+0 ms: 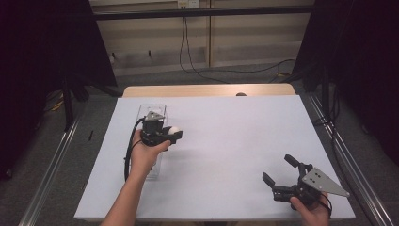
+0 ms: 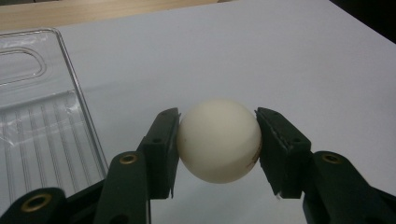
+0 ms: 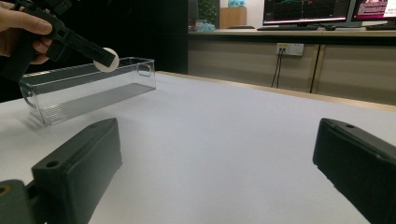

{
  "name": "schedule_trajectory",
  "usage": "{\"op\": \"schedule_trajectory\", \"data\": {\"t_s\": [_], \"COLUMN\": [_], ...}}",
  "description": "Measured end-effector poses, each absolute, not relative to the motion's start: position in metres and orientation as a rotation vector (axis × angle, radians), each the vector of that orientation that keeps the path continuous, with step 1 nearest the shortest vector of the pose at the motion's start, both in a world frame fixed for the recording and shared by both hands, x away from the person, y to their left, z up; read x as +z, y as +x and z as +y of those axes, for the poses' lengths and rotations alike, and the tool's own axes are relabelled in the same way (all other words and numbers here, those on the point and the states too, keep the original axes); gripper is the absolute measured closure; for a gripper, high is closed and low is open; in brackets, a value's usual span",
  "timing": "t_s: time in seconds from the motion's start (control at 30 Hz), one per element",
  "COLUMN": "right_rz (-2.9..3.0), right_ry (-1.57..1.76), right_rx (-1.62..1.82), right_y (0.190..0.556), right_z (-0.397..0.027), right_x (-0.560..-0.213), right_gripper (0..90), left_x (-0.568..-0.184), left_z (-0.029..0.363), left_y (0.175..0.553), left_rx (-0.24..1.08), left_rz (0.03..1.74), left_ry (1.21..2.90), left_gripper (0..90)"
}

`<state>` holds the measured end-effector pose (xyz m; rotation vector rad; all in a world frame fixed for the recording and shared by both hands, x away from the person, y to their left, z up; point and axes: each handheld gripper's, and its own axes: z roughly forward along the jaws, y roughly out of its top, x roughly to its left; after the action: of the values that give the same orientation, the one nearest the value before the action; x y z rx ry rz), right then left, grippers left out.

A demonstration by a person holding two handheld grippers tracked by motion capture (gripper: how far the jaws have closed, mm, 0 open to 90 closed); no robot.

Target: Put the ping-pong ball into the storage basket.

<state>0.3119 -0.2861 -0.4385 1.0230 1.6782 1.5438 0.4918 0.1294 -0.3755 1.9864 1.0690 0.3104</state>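
A white ball (image 2: 218, 140) is clamped between the two black jaws of my left gripper (image 2: 217, 147). In the high view that left gripper (image 1: 175, 134) is held above the table beside the right wall of a clear plastic bin (image 1: 151, 111), with the ball (image 1: 174, 130) at its tip. The right gripper view shows the ball (image 3: 110, 59) raised over the bin's (image 3: 88, 88) near rim. My right gripper (image 1: 280, 169) stands open near the table's front right corner, nothing between its jaws.
The white table top (image 1: 226, 136) stretches between the two hands. A wooden strip (image 1: 207, 89) runs along its far edge. Cables (image 1: 197, 61) hang and lie on the floor behind, and dark curtains stand on both sides.
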Motion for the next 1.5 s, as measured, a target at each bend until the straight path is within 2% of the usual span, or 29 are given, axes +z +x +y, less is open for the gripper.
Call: {"op": "schedule_trajectory", "data": {"t_s": [0.1, 0.23, 0.37, 0.73, 0.8, 1.23, 1.5], "right_rz": [1.678, 1.678, 1.678, 1.678, 1.677, 1.681, 1.682], "right_ry": [1.028, 1.026, 1.024, 1.024, 1.021, 1.023, 1.025], "right_rx": [1.546, 1.545, 1.544, 1.547, 1.547, 1.542, 1.545], "right_y": [0.312, 0.312, 0.312, 0.312, 0.312, 0.312, 0.312], "right_z": [-0.286, -0.286, -0.286, -0.286, -0.286, -0.285, -0.285], "right_x": [-0.439, -0.438, -0.438, -0.439, -0.439, -0.439, -0.439], "right_gripper": [0.7, 0.7, 0.7, 0.7, 0.7, 0.7, 0.7], "left_x": [-0.376, -0.374, -0.375, -0.374, -0.375, -0.374, -0.375], "left_z": [0.128, 0.135, 0.134, 0.146, 0.145, 0.157, 0.158], "left_y": [0.491, 0.491, 0.49, 0.491, 0.489, 0.489, 0.488], "left_rx": [0.303, 0.313, 0.309, 0.319, 0.313, 0.319, 0.317], "left_rz": [1.098, 1.071, 1.106, 1.086, 1.114, 1.09, 1.12], "left_ry": [1.934, 1.991, 1.938, 1.988, 1.947, 1.985, 1.934], "left_gripper": [51.2, 51.2, 51.2, 51.2, 51.2, 51.1, 51.1]}}
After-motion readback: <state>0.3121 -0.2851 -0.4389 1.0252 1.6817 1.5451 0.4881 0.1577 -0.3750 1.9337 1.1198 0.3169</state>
